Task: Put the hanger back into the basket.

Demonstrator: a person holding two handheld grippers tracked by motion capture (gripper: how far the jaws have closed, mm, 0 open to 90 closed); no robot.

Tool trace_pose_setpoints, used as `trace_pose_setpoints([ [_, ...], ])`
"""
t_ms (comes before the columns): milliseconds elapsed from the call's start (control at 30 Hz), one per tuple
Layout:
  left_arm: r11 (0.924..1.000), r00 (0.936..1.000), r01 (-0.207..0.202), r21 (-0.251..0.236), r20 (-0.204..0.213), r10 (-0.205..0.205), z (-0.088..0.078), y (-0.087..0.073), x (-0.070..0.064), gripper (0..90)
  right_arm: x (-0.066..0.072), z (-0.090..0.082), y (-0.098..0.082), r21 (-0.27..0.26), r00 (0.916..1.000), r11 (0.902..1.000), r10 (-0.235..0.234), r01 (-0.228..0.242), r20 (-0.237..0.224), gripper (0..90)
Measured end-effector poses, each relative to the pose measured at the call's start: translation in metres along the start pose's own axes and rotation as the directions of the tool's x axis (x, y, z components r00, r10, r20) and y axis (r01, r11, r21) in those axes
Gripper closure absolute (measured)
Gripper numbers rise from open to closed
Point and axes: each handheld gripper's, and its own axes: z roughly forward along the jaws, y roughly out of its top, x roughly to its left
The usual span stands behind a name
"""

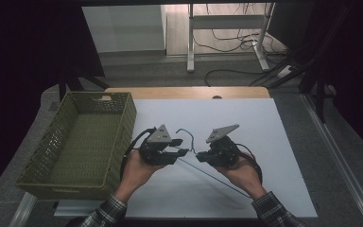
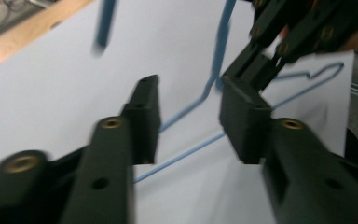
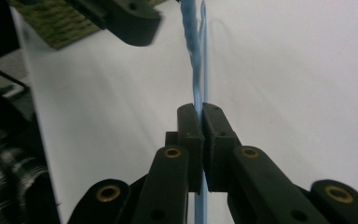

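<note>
1. Right claw (image 3: pixel 202 116): jaws pressed together on a thin blue wire (image 3: pixel 196 56), which runs up out of the pads and also down below them. In the high view this claw (image 1: pixel 199 157) sits at mid-surface, its tips pointing left.
2. Left claw (image 2: pixel 189 109): jaws apart, nothing between the pads. The wire (image 2: pixel 214 70) hangs just ahead of the gap, touching neither pad as far as the blur allows. In the high view this claw (image 1: pixel 185 147) points right, just beside the right one.
3. Wire: held off the surface at the pinched point. From there, in the high view, one stretch (image 1: pixel 217 178) slants down to the right over the sheet. A bent part rises between the two claws.
4. Hard to read: the wire's upper end is cut off in both gripper views. Its full shape cannot be made out.
5. Surface (image 1: pixel 264 142): white sheet over a wooden top.
6. Basket (image 1: pixel 123 124): green, woven, at the left edge, well apart from the wire.
</note>
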Motion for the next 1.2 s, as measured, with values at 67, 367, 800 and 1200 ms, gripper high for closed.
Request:
trace_pose_setpoints([
  [67, 0.9999, 0.9999, -0.002, 0.010, 0.013, 0.002, -0.006, -0.003, 0.002, 50.1, -0.001, -0.004, 0.000, -0.004, 0.9998, 1.0000, -0.004, 0.004, -0.022, 87.3],
  [367, 0.9892, 0.9918, -0.078, 0.124, 0.111, 0.064, -0.019, -0.009, 0.013, 45.4, 0.003, -0.016, 0.003, -0.005, 0.9903, 0.9990, -0.045, 0.044, -0.131, 87.2],
  [800, 0.9620, 0.9585, -0.172, 0.212, 0.261, 0.114, 0.004, 0.007, 0.017, 62.2, 0.010, -0.019, 0.006, -0.002, 0.9750, 0.9955, -0.093, 0.094, -0.202, 87.2],
  [1200, 0.9356, 0.9228, -0.189, 0.298, 0.380, 0.065, 0.016, 0.013, 0.013, 87.1, 0.006, -0.019, 0.004, 0.038, 0.9795, 0.9870, -0.149, 0.156, -0.135, 86.7],
])
